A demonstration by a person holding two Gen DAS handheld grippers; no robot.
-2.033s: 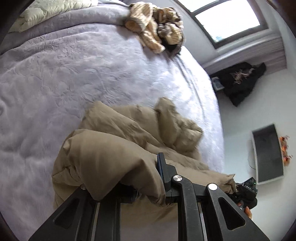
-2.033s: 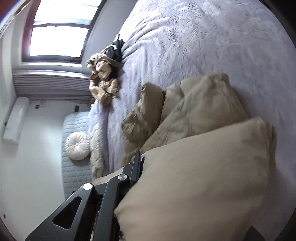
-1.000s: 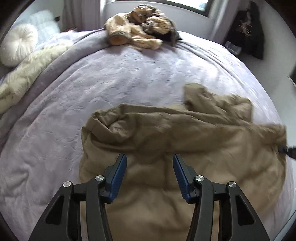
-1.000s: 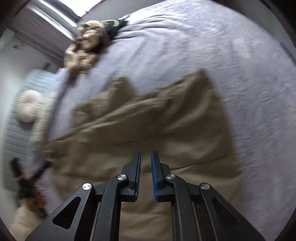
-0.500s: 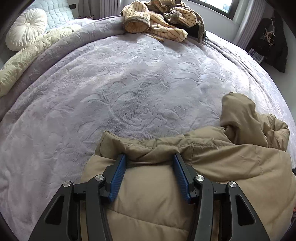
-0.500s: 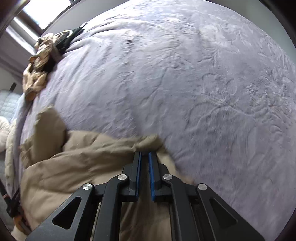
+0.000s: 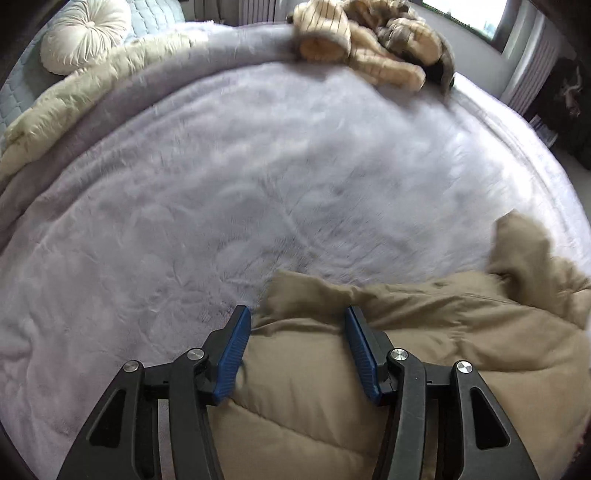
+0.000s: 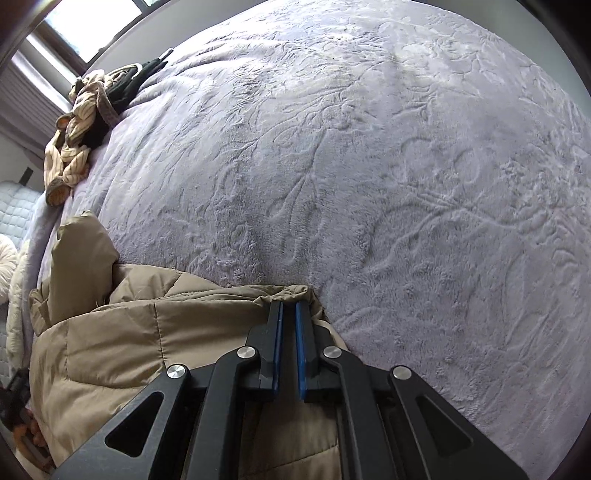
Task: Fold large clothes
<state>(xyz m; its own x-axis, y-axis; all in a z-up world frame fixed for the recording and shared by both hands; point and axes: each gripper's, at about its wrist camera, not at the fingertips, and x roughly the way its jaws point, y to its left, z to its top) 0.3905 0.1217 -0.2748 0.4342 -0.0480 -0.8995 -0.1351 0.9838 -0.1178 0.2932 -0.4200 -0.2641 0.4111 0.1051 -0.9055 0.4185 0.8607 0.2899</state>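
A tan puffer jacket (image 7: 424, 332) lies spread on the lilac bed cover (image 7: 258, 184). My left gripper (image 7: 297, 314) is open, and its blue pads straddle the jacket's far left corner without pressing on it. In the right wrist view the jacket (image 8: 147, 332) fills the lower left. My right gripper (image 8: 288, 304) is shut, with its tips down on the jacket's far right corner. I see no cloth pinched between its pads. A hood or sleeve (image 8: 81, 258) sticks up at the jacket's side.
A heap of striped beige and dark clothes (image 7: 362, 44) sits at the bed's far edge. A cream blanket (image 7: 74, 99) and a round white cushion (image 7: 85, 35) lie at the far left. A dark garment (image 7: 569, 99) hangs at the right. A hand (image 8: 33, 435) shows at the lower left.
Both grippers have come down onto the jacket's far edge, which now lies at their fingertips. The right jaws closed their small gap. The left jaws kept the same width.
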